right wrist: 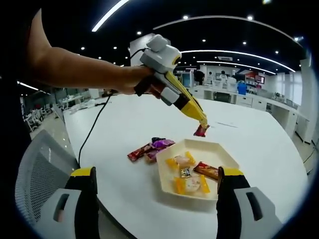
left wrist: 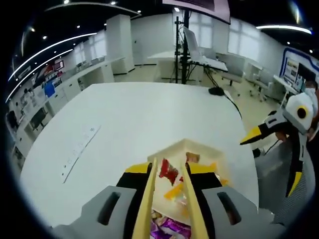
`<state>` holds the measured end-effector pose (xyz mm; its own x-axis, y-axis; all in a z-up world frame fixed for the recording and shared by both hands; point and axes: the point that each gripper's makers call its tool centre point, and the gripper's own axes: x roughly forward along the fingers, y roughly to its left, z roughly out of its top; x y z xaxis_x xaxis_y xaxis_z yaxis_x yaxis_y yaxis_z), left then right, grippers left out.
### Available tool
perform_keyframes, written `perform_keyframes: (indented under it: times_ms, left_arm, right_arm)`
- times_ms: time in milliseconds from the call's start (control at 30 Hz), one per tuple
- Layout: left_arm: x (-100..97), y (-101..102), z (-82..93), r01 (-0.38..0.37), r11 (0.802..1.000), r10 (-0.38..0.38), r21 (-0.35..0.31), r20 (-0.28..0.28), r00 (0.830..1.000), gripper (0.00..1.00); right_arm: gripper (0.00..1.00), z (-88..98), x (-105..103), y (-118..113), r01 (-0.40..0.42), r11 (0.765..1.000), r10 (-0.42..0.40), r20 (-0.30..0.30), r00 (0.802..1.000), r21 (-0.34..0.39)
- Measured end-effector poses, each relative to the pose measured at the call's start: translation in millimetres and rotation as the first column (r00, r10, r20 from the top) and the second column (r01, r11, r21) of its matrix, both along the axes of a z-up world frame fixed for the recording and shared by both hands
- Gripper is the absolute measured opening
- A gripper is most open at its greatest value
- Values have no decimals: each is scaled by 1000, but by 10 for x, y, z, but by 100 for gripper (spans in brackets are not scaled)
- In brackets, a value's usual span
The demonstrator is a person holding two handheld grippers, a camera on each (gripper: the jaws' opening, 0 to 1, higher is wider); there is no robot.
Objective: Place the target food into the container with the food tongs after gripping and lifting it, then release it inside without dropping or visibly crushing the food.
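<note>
No legible text anywhere (wrapper print, wall posters too blurred to read).

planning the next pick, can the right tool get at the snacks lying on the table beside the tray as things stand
Probably yes. The right tool is open and holds nothing, and the snacks lie bare on the table beside the tray. The left tool, gripping a red snack, hangs beyond them.
</note>
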<state>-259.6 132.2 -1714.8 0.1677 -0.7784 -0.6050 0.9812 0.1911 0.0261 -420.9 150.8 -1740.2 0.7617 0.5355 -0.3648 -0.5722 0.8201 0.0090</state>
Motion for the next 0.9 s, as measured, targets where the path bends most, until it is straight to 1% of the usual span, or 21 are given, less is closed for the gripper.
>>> perform_keyframes:
  times_ms: [33, 67, 433, 700, 900]
  left_arm:
    - [3, -2, 9, 1, 1000, -1, -5, 5, 1000, 23]
    - [-5, 0, 2, 4, 1000, -4, -2, -3, 1000, 23]
    - [6, 40, 45, -9, 1000, 9, -7, 19, 1000, 24]
    - [-40, 86, 66, -7, 1000, 7, -24, 14, 1000, 25]
    - [-27, 130, 104, -12, 999, 13, -37, 34, 999, 25]
  right_arm:
    - [99, -1, 0, 1, 0, 1000, 0, 0, 1000, 0]
    - [99, -4, -2, 3, -2, 1000, 2, -3, 1000, 0]
    - [99, -6, 0, -1, -1, 1000, 1, -1, 1000, -4]
    - [99, -9, -2, 2, -2, 1000, 2, -2, 1000, -9]
    - [99, -9, -5, 7, -4, 1000, 4, -3, 1000, -9]
